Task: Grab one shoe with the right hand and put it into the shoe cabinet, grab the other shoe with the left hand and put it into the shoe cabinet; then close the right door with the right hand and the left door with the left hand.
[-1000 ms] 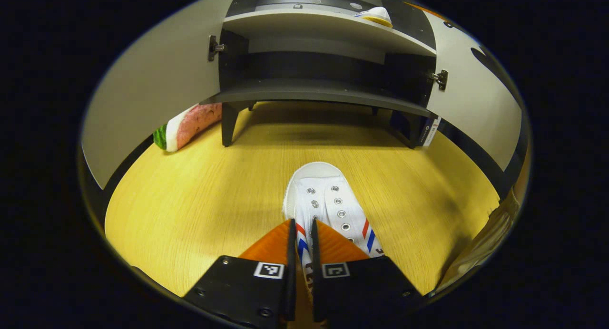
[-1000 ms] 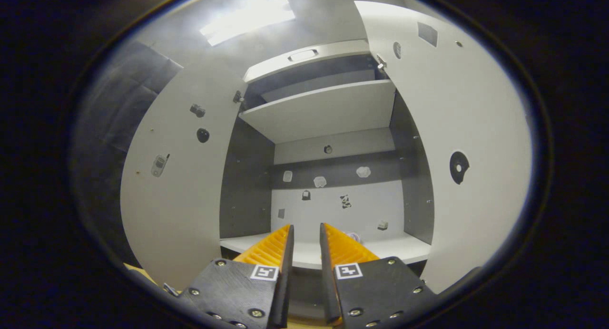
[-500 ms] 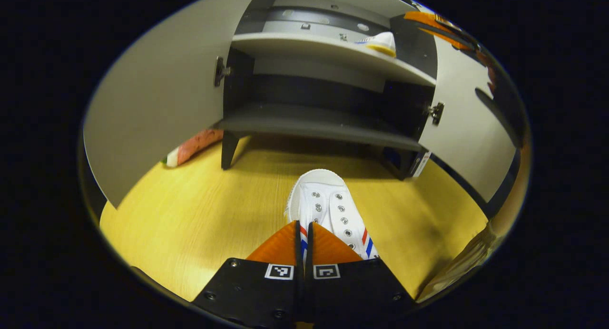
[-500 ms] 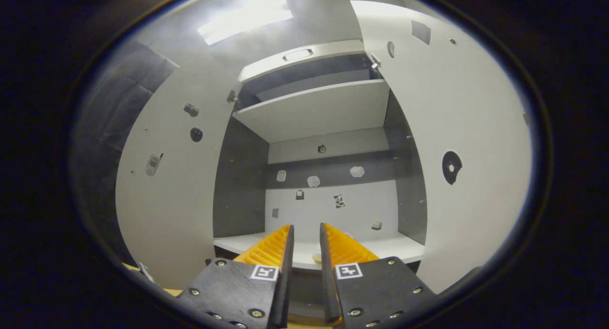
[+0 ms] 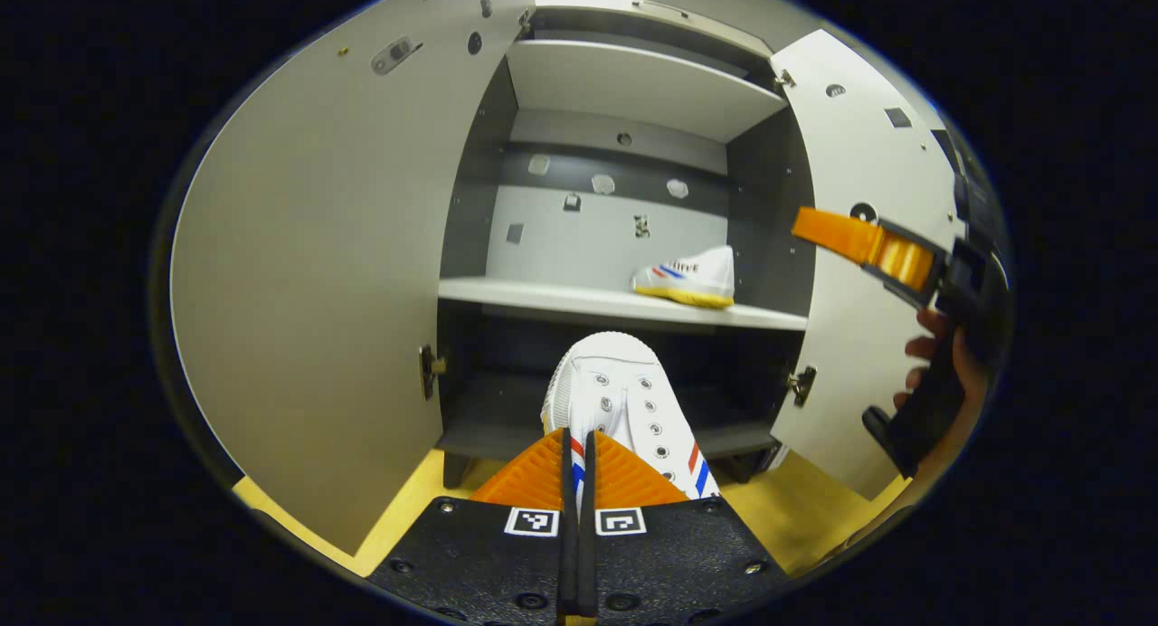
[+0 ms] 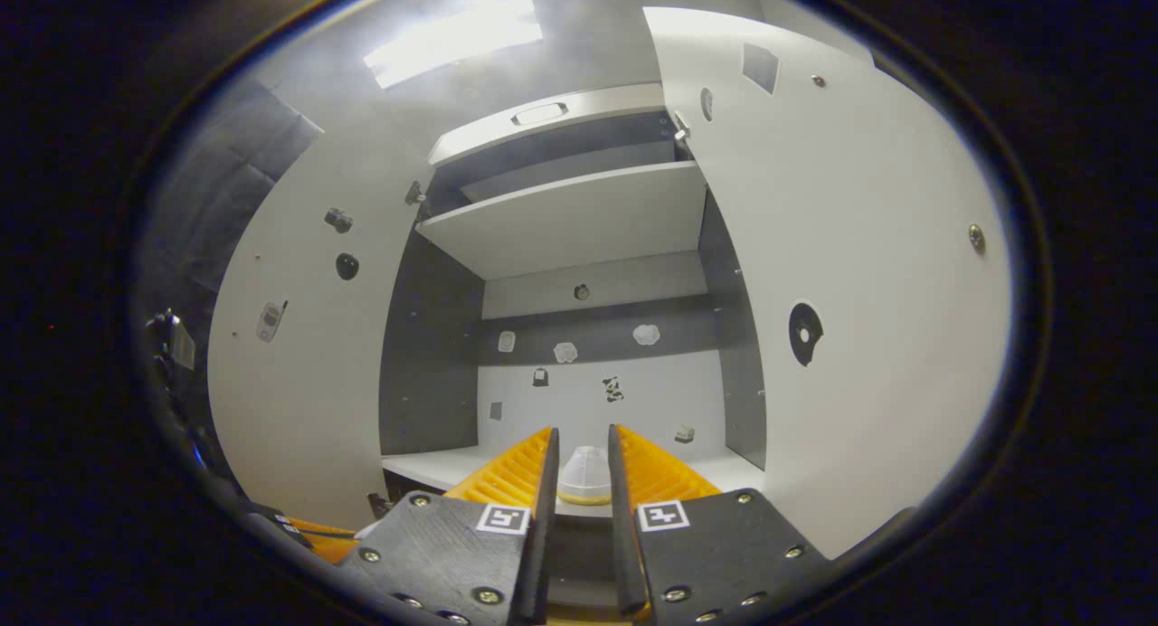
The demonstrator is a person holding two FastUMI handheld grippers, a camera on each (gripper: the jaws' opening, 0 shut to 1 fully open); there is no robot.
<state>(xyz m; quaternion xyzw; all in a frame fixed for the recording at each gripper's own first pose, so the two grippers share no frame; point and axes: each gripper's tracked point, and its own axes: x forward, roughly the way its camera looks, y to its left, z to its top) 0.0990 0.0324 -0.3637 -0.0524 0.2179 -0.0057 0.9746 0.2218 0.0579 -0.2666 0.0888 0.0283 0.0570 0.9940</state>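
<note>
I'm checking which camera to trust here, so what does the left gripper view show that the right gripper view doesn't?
The left gripper view has the left gripper shut on a white shoe, the yellow tabletop, and the right gripper in a hand.

The right gripper view has its own fingers apart, empty, and a ceiling light.

Both share the open cabinet, its two doors, and the other shoe on the shelf.

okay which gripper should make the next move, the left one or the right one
Left. The left gripper is shut on the second shoe, facing the open cabinet's middle shelf. The first shoe already sits there; the right gripper is empty.
</note>
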